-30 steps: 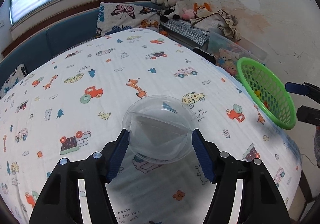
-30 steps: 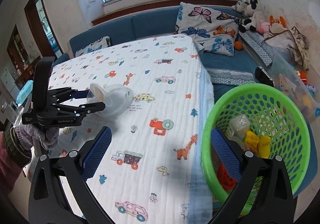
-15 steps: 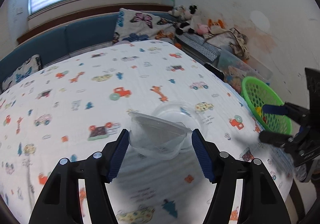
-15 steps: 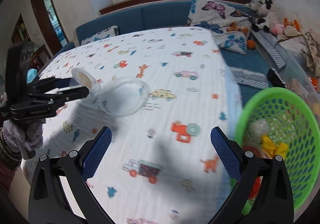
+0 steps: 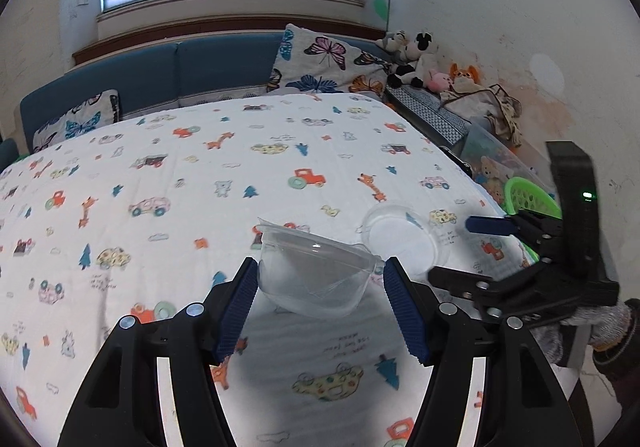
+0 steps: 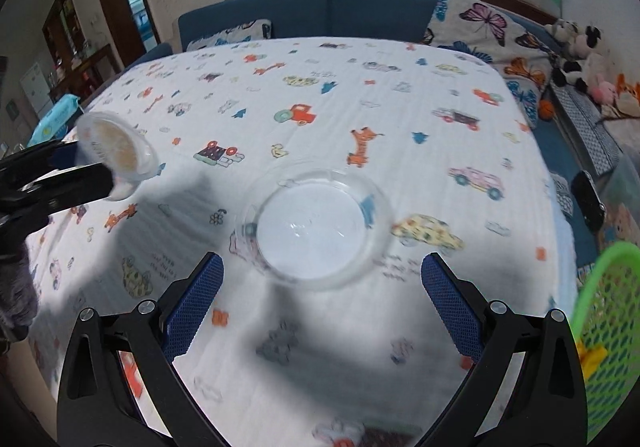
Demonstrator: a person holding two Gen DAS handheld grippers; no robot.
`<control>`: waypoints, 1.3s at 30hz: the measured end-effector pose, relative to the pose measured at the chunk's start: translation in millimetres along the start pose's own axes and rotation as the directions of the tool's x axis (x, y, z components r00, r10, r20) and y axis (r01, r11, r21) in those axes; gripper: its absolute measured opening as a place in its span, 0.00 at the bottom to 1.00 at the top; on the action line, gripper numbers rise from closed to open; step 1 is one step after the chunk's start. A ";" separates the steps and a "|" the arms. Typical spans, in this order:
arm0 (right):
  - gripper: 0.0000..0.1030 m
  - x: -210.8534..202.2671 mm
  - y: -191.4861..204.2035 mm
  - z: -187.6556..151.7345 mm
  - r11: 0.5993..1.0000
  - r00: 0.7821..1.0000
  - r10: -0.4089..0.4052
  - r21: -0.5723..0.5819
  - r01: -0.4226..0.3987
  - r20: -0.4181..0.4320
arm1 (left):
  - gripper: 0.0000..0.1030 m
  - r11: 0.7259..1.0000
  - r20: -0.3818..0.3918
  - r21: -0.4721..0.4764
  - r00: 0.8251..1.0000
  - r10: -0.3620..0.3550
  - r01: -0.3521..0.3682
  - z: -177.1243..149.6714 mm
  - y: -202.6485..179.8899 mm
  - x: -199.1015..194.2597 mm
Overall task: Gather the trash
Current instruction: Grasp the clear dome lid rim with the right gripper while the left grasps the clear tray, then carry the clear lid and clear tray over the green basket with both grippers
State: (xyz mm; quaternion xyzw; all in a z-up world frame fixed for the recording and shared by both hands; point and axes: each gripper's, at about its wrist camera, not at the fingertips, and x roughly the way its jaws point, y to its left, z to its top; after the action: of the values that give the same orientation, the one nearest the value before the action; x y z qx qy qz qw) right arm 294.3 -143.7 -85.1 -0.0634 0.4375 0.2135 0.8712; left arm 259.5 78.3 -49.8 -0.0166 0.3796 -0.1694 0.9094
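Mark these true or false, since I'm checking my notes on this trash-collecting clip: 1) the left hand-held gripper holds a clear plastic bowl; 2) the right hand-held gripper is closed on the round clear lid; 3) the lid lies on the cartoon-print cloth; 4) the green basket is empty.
1) True: the left hand-held gripper clamps the clear plastic bowl, lifted off the cloth.
2) False: the right hand-held gripper is open, its fingers apart on either side of the round clear plastic lid, not touching it.
3) True: the lid lies on the cartoon-print cloth.
4) False: the green mesh basket holds something yellow.
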 end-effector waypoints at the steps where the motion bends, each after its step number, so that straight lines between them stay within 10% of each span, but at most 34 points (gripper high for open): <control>1: 0.95 4.4 0.9 1.3 1.000 1.000 0.000 -0.002 0.000 -0.008 | 0.61 1.000 -0.001 -0.003 1.000 0.000 0.000 -1.4 1.7 -0.8; 39: 0.89 -5.7 -1.9 -4.9 0.999 0.999 -0.052 0.015 0.052 0.006 | 0.61 1.000 -0.004 0.009 1.000 -0.017 0.017 -7.1 -17.0 -2.4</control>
State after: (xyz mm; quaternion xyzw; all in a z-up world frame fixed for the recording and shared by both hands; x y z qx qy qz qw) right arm 288.5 -148.6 -83.7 -0.0679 0.4344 0.1876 0.8783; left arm 247.9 63.7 -50.5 -0.0154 0.3803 -0.1789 0.9072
